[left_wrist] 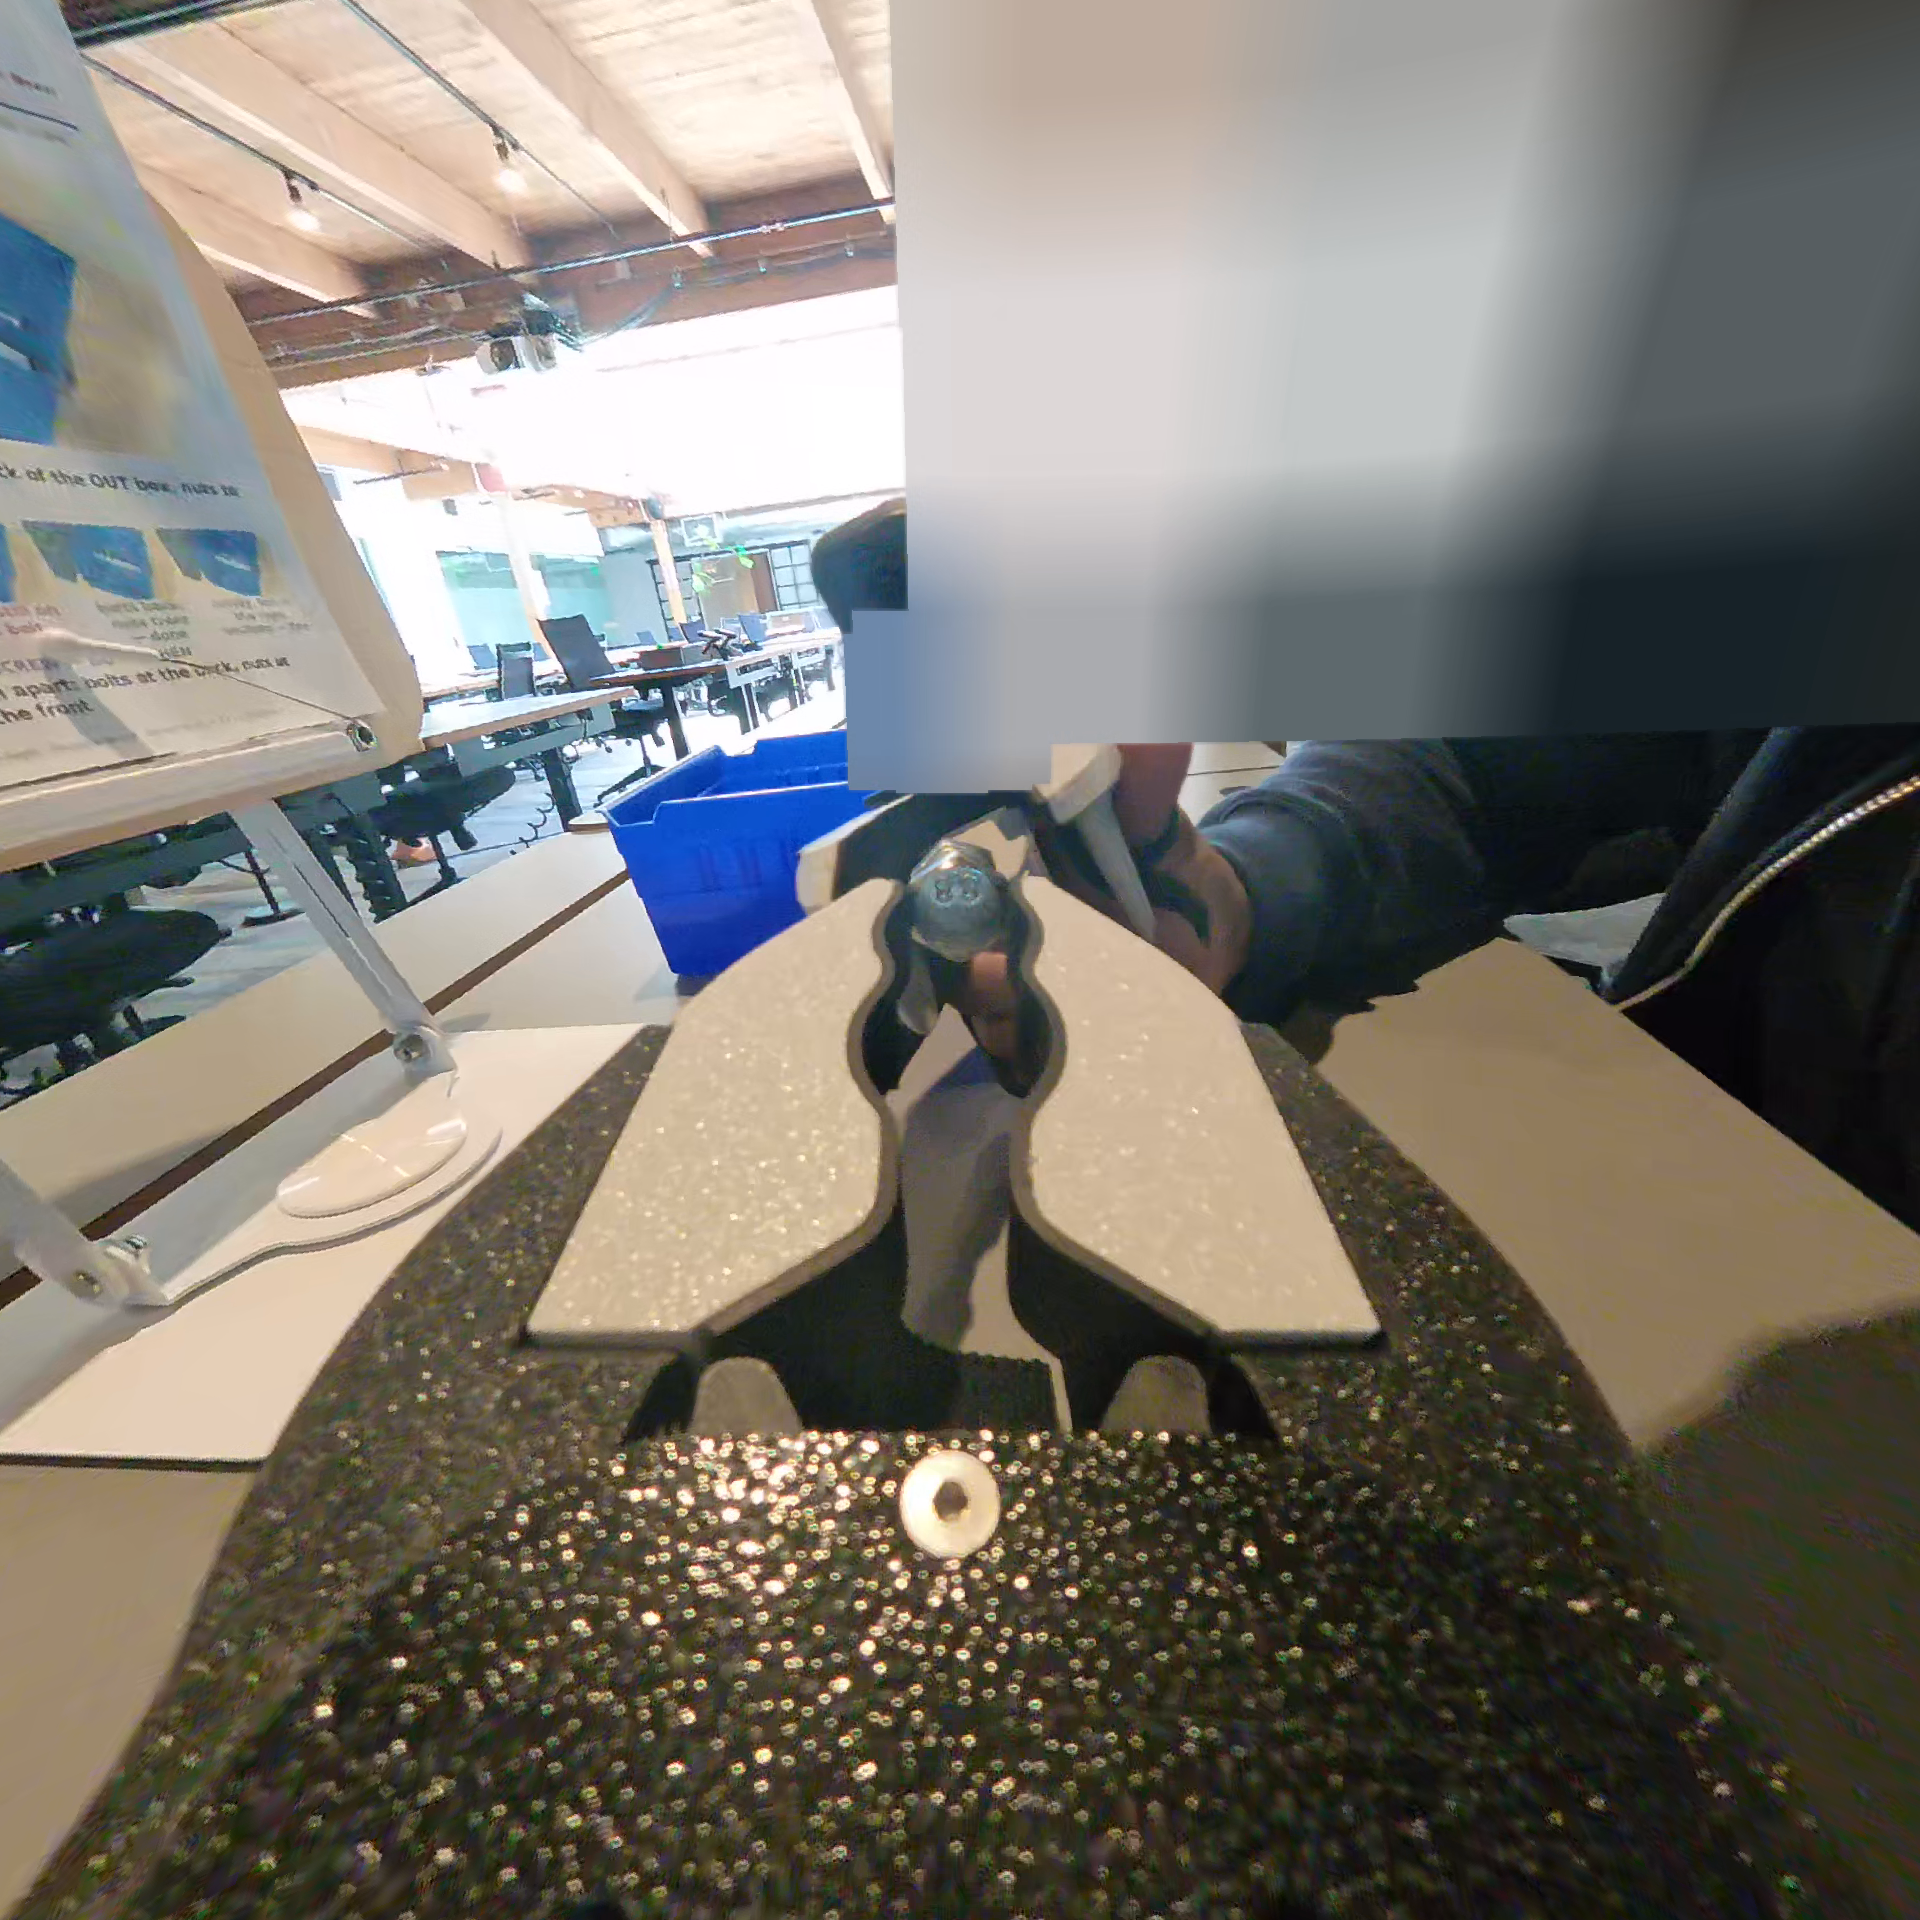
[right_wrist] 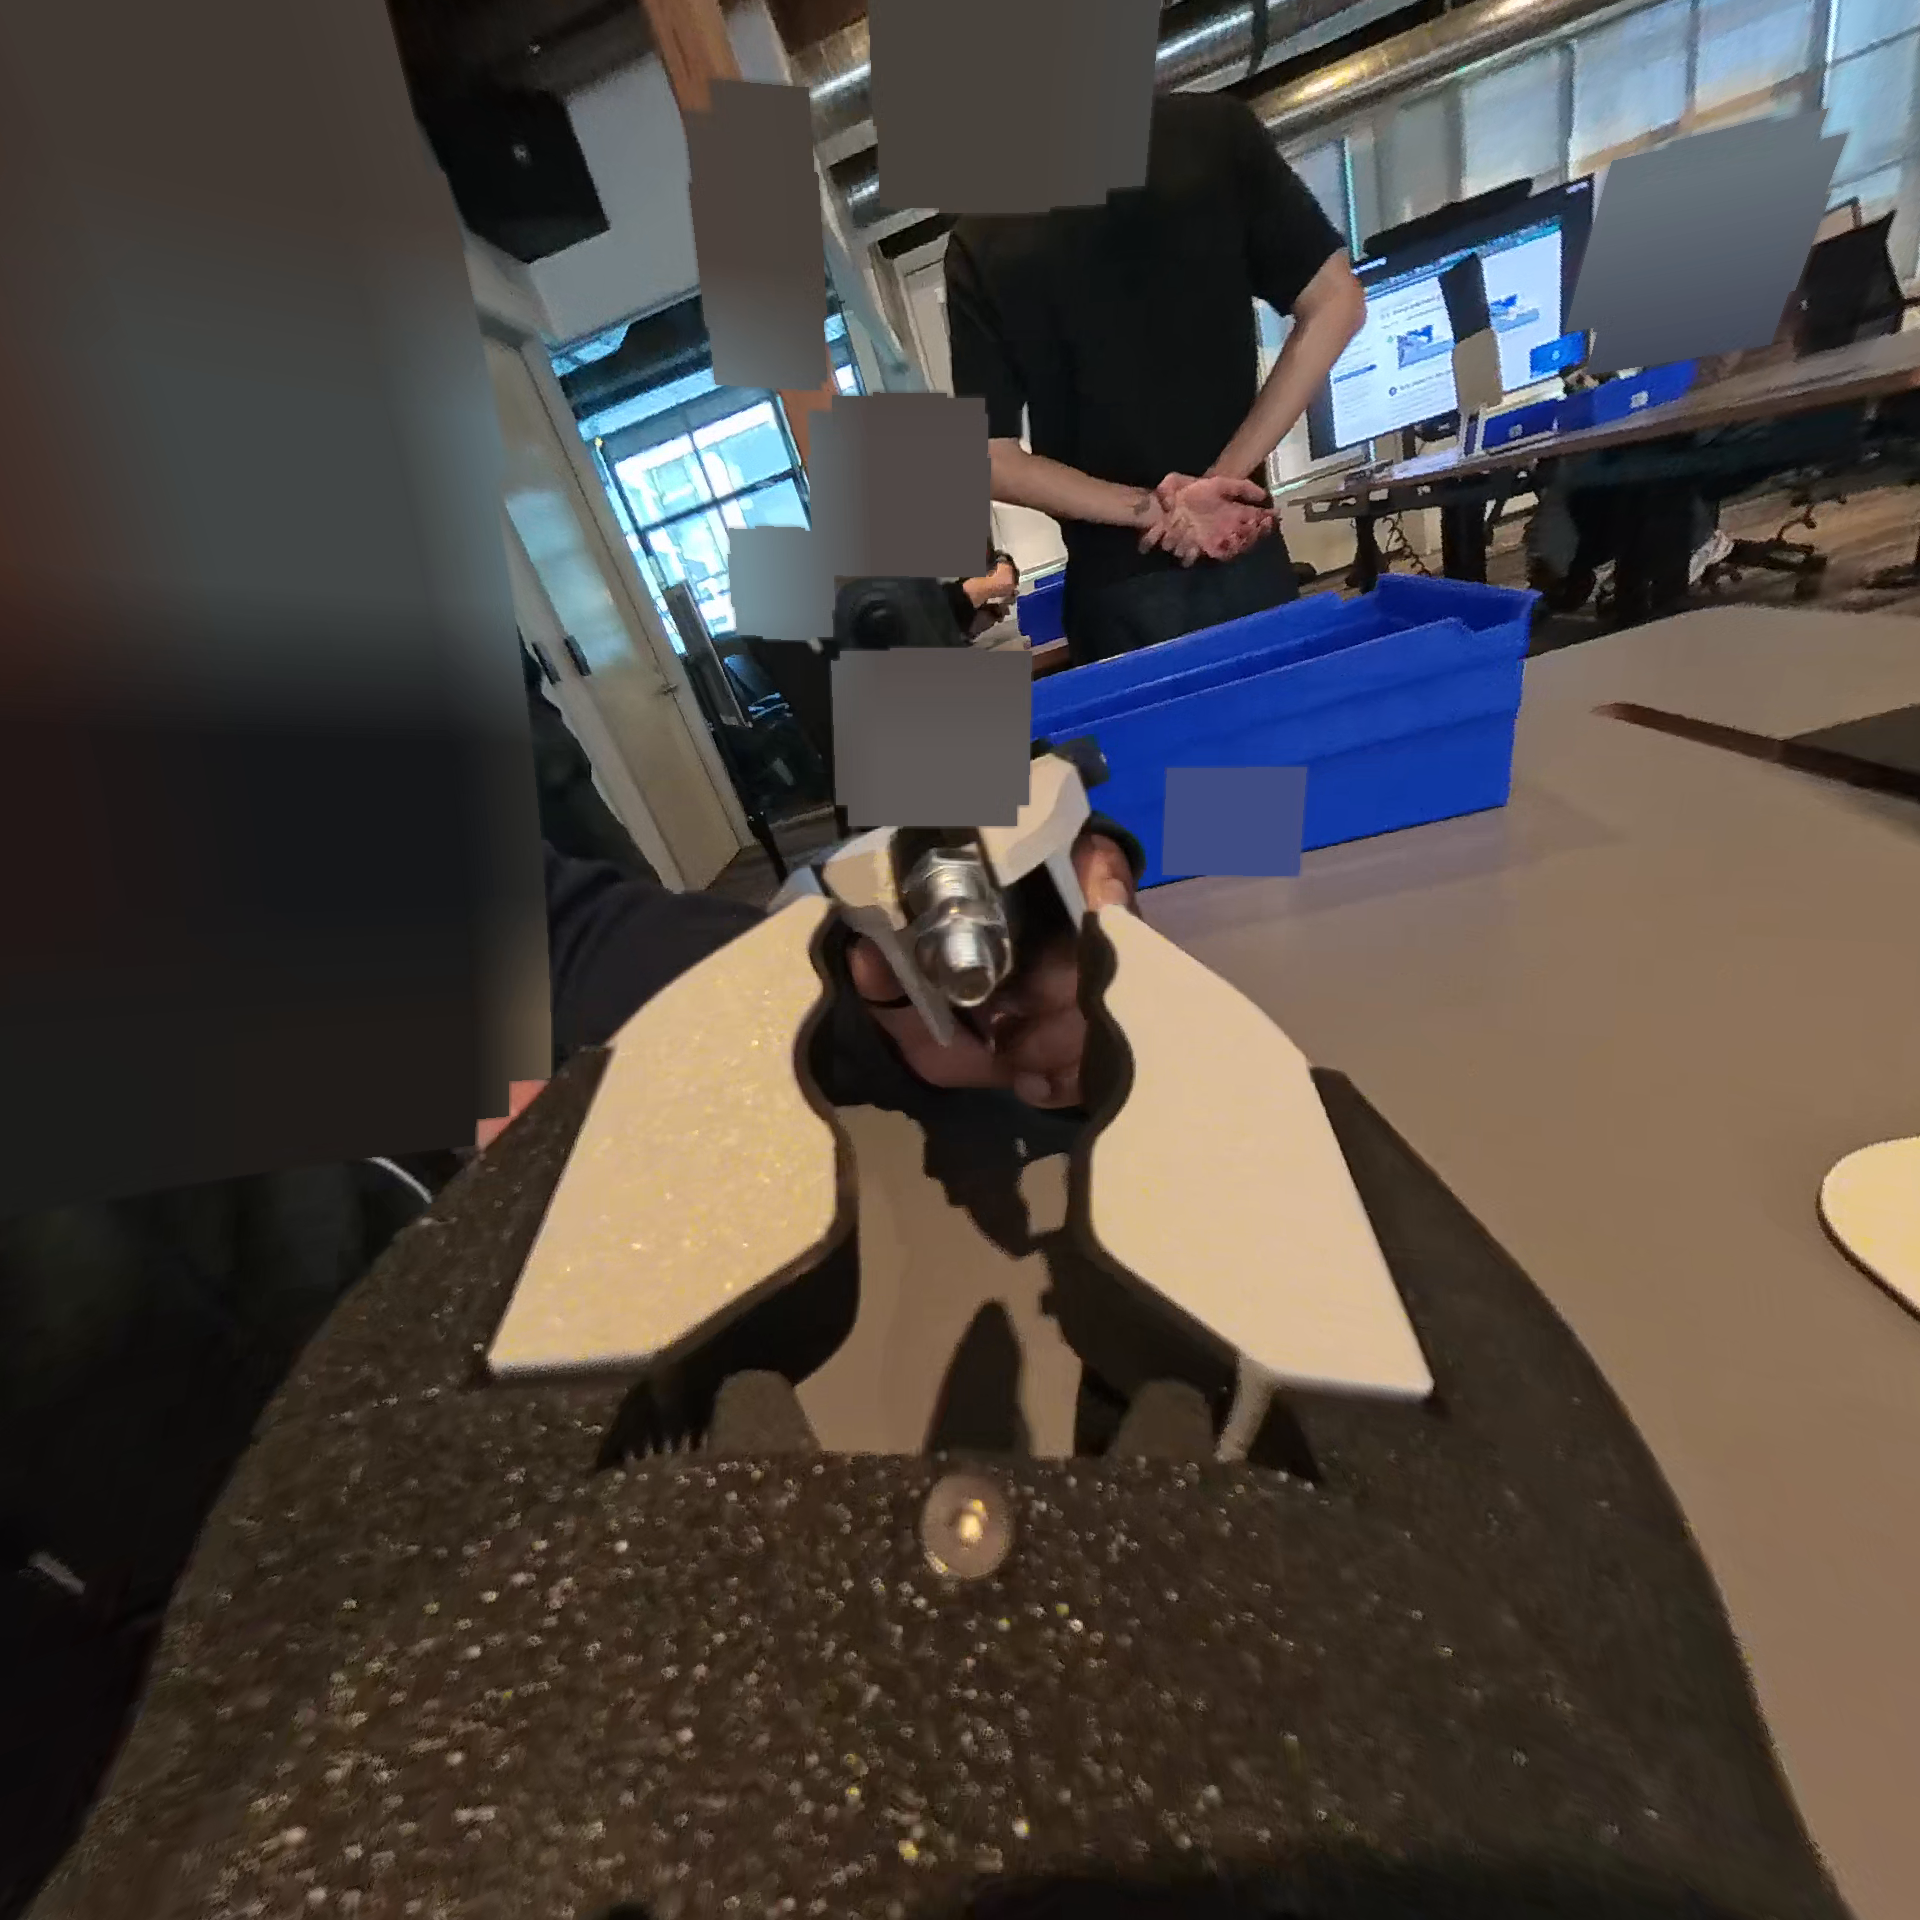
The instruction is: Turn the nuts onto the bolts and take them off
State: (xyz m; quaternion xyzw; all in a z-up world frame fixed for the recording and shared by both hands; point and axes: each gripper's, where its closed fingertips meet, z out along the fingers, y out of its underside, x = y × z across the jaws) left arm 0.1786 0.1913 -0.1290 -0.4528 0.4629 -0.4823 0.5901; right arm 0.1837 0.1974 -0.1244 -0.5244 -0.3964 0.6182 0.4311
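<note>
Left wrist view: the bolt point(left_wrist: 954, 912) sits at frame centre, head toward the camera, with the left gripper point(left_wrist: 956, 920) clenched on that head. Right wrist view shows the same bolt point(right_wrist: 961, 961) from its threaded end, just above frame centre, with a nut point(right_wrist: 940, 894) on the shank, several threads clear of the tip. The right gripper point(right_wrist: 961, 930) stands with its jaws released, either side of the shank and apart from the nut. Both grippers meet in mid-air above the desk point(right_wrist: 1558, 935). A blue bin point(right_wrist: 1351, 717) lies beyond, right of centre.

Status, as judged: nut engaged on bolt. Whether it is travelling on or off cannot be determined. Removal or further threading remains, then return of the parts to the bin.
</note>
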